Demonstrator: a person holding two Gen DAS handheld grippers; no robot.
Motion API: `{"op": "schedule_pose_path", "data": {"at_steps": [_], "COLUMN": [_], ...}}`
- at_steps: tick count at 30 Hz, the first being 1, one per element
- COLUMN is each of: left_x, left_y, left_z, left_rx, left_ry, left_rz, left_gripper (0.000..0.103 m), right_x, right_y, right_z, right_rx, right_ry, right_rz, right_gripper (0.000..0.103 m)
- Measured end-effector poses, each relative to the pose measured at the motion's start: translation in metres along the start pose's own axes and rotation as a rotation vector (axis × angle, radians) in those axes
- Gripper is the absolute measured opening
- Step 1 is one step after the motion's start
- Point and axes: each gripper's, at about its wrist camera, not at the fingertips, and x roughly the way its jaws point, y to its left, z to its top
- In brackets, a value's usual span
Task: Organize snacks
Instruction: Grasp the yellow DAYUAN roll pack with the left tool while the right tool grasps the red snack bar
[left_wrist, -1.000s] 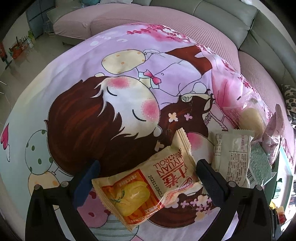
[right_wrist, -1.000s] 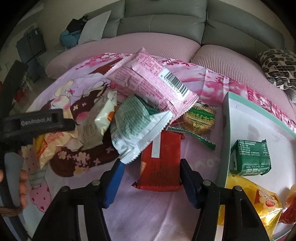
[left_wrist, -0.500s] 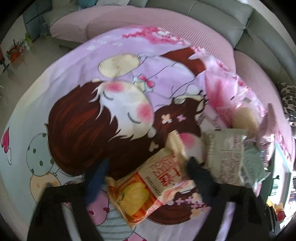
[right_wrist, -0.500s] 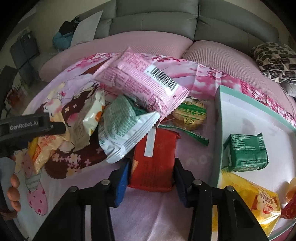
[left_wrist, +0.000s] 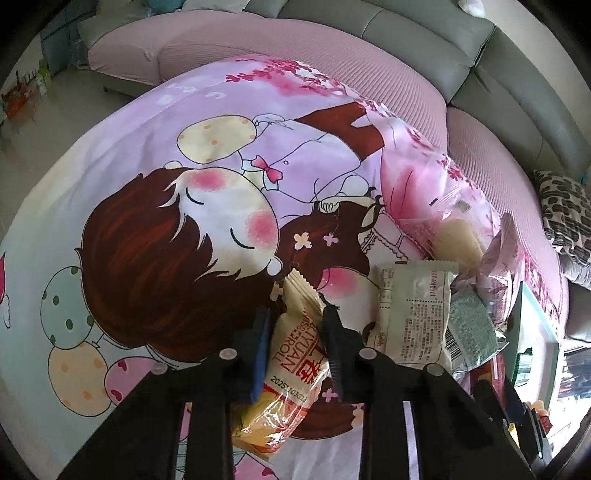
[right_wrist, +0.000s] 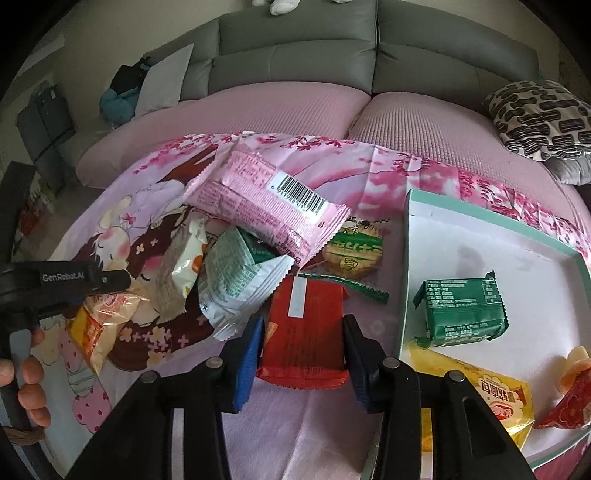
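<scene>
My left gripper (left_wrist: 293, 328) is shut on a cream and orange swiss roll packet (left_wrist: 295, 354), pinching its upper half on the cartoon cloth. The same packet (right_wrist: 99, 317) shows under the left gripper in the right wrist view. My right gripper (right_wrist: 303, 339) has a finger on each side of a red snack packet (right_wrist: 304, 328) and looks pressed against it. A white tray with a teal rim (right_wrist: 410, 258) at right holds a green packet (right_wrist: 461, 310), a yellow packet (right_wrist: 491, 398) and a red one (right_wrist: 569, 398).
A pile lies left of the tray: a pink barcode packet (right_wrist: 266, 206), a green-white packet (right_wrist: 240, 280), a beige packet (left_wrist: 413, 314) and a round biscuit (right_wrist: 352, 254). A sofa with a patterned cushion (right_wrist: 539, 114) curves behind.
My left gripper's fingers have closed in onto the swiss roll packet. My right gripper has moved forward and narrowed around the red packet.
</scene>
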Motion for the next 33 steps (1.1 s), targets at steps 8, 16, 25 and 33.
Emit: {"op": "schedule_pose_path", "data": {"at_steps": [8, 16, 25, 33], "left_x": [-0.011, -0.012, 0.001, 0.008], "left_y": [0.004, 0.004, -0.006, -0.029], "left_z": [0.0, 0.0, -0.004, -0.014], "left_rx": [-0.016, -0.025, 0.028, 0.212], "left_ry": [-0.024, -0.026, 0.042, 0.061], "left_rz": [-0.028, -0.038, -0.01, 0.132], "left_gripper": [0.024, 0.023, 0.074, 0.074], "right_x": [-0.01, -0.014, 0.0, 0.004], "right_y": [-0.005, -0.006, -0.012, -0.012], "right_z": [0.002, 0.003, -0.002, -0.004], "right_rx": [0.03, 0.024, 0.043, 0.054], "right_ry": [-0.027, -0.033, 0.01, 0.024], "right_rz": [0.014, 0.016, 0.021, 0.03], "right_gripper": [0.045, 0.033, 0.034, 0.036]}}
